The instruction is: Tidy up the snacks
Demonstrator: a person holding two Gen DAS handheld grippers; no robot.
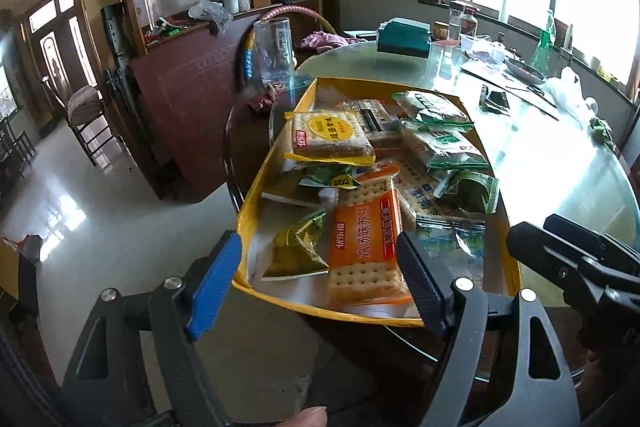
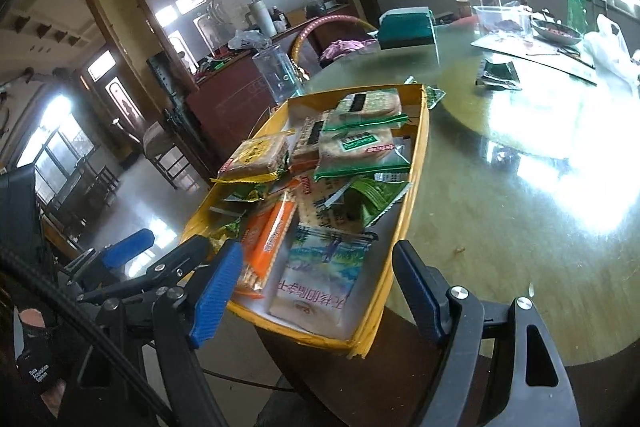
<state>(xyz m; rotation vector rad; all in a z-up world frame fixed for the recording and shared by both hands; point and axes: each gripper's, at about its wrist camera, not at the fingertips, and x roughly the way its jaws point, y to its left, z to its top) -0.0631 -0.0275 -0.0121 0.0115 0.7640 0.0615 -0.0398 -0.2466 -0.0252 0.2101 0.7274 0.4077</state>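
Yellow cardboard tray at the worktop's near edge, overhanging it, holds the snack packets in a loose heap (orange cracker pack foremost), fitting gathered or awaiting sorting. One dark packet lies apart mid-worktop. Left tool and right tool hang spread, empty. Lower packets are buried.
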